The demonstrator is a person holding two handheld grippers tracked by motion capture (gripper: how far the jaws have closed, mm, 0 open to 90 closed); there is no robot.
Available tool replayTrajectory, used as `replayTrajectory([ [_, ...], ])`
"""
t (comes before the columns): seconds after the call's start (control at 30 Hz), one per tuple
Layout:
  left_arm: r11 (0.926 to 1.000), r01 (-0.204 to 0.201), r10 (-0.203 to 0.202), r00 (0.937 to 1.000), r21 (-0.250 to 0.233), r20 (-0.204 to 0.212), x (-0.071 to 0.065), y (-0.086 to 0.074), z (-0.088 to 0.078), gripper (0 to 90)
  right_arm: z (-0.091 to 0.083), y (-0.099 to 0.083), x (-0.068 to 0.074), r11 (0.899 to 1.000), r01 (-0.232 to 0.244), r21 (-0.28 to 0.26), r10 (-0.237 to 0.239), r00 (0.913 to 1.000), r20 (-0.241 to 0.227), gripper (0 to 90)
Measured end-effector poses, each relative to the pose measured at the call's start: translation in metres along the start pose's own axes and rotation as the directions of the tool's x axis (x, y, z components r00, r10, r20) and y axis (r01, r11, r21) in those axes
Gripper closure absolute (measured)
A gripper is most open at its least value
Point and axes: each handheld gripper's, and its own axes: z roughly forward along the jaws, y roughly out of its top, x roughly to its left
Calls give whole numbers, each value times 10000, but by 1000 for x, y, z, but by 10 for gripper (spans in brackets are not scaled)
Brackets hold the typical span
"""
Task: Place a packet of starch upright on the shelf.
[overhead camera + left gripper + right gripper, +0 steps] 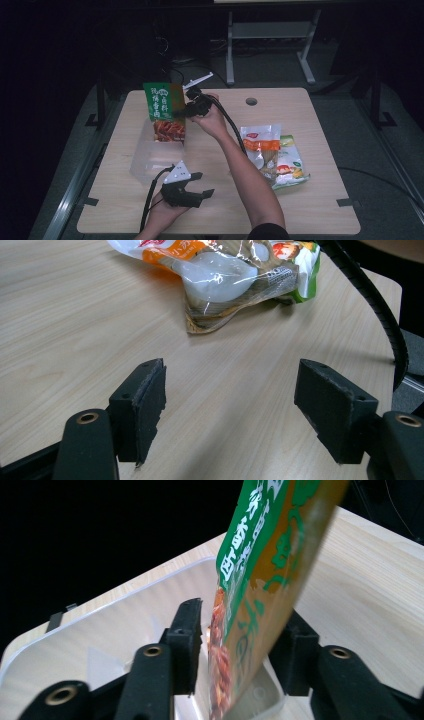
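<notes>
A green snack packet (164, 112) with red-orange contents stands upright over a clear plastic box (150, 160) at the table's left. My right gripper (186, 107) is at the packet's right edge. In the right gripper view the packet (260, 580) hangs between the jaws of that gripper (240, 615), with a gap showing beside one pad, so the jaws are open around it. The box (125, 620) lies below. My left gripper (205, 183) rests near the table's front edge, open (230, 385), with nothing between its jaws.
Two more snack bags lie right of centre: an orange-and-clear one (262, 147) (225, 280) on top of a green-edged one (292, 167). The right gripper's cable (380, 315) trails across the wooden table (300, 110). A cable hole (251, 101) sits near the far edge.
</notes>
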Motion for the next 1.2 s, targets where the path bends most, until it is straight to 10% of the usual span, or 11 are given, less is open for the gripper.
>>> replayTrajectory([
  [1.2, 9996, -47, 47, 10000, 277, -13, 0, -2, 4, 280, -124, -74, 0, 9969, -725, 306, 720, 9972, 182, 456],
])
